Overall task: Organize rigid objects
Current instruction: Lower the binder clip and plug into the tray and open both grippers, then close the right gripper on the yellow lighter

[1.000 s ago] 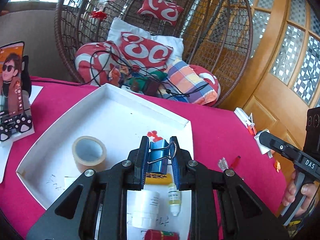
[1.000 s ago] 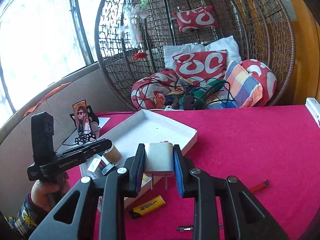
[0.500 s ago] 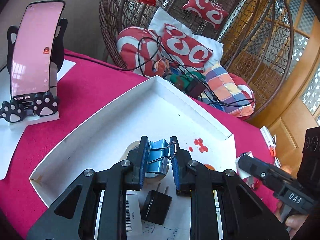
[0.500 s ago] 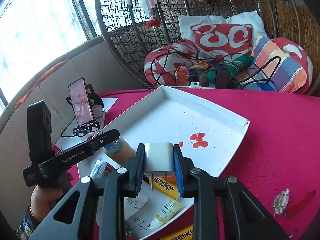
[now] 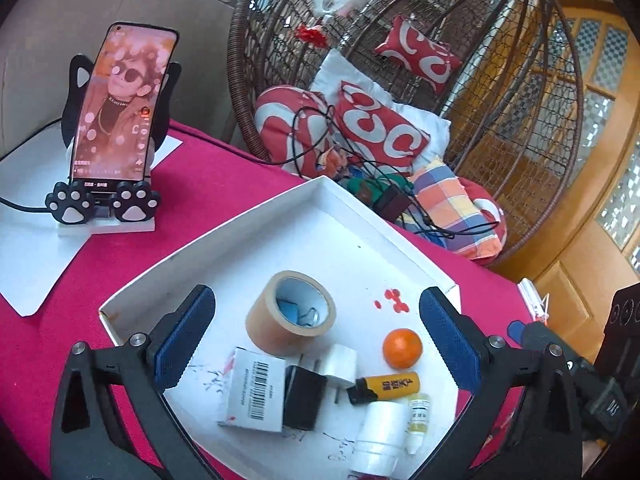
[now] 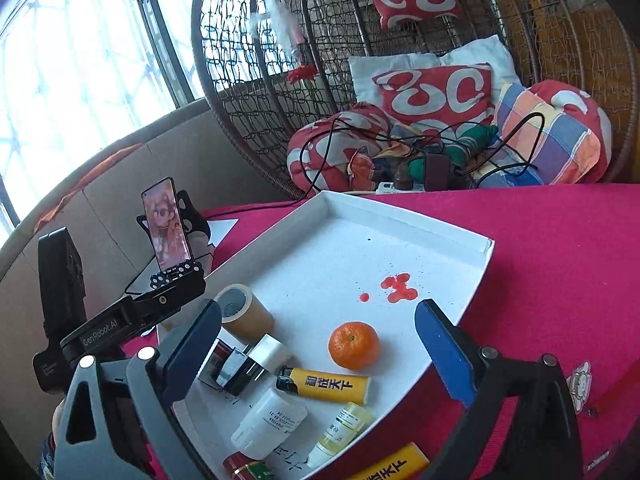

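My left gripper [image 5: 316, 340] hangs over the white tray [image 5: 360, 208], jaws opening wide, nothing between the pads. The blue binder clip [image 5: 298, 312] lies inside the tan tape roll [image 5: 290, 316]. My right gripper [image 6: 318, 354] is also over the tray, jaws opening wide and empty. The white charger plug [image 6: 272, 350] lies on the tray beside a black charger [image 5: 304, 396]. In the tray too are an orange [image 6: 354, 345], a yellow lighter [image 6: 324, 388], a white bottle [image 6: 268, 424], a small dropper bottle [image 6: 340, 428] and a barcoded box [image 5: 252, 392].
A phone on a cat-paw stand [image 5: 116, 116] stands on white paper at the left. A second yellow lighter [image 6: 392, 468] lies on the pink cloth by the tray's near edge. A wicker egg chair with cushions and cables [image 6: 432, 92] is behind the table. Red stains [image 6: 398, 286] mark the tray.
Both grippers opened and moved in lower over the tray. The blue clip left the left jaws and now lies in the tape roll; the white charger left the right jaws and lies in the tray.
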The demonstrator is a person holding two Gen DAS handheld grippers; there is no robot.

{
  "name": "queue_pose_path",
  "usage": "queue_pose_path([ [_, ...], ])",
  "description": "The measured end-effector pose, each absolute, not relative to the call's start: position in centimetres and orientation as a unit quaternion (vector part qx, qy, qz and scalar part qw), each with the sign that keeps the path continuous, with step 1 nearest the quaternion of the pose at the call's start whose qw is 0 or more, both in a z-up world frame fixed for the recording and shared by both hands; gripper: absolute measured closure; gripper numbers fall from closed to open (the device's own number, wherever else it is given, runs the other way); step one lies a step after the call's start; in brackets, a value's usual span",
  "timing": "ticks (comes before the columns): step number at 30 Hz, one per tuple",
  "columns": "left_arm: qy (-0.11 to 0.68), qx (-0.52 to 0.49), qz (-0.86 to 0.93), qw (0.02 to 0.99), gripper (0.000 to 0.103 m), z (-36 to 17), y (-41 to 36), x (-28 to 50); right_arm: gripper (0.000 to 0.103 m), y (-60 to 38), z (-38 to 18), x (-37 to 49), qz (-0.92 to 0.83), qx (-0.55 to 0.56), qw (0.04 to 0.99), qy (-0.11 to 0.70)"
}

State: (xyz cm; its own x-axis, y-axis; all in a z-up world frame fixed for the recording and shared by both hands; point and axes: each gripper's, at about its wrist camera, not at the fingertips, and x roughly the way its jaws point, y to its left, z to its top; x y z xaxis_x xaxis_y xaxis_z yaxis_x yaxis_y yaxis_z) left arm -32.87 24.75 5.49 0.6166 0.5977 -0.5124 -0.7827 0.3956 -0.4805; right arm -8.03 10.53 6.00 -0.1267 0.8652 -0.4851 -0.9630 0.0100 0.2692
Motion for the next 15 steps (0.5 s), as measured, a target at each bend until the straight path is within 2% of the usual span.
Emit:
queue_pose_path([
  [9, 0.13, -0.289, 0.344, 0.884, 0.0, 8.5, 21.0, -31.5, 0.0, 0.5, 11.0, -2.3, 0.686, 0.036, 0.7, 0.198],
  [13, 0.173, -0.261, 0.296, 0.902, 0.0, 8.2, 18.9, -29.0, 0.0, -2.3, 10.7, 0.0, 0.672, 0.06, 0.716, 0.18],
  [15, 0.181, -0.264, 0.277, 0.906, 0.0, 7.8, 18.1, -28.3, 0.0, -2.1, 9.7, 0.3, 0.673, 0.031, 0.714, 0.189],
])
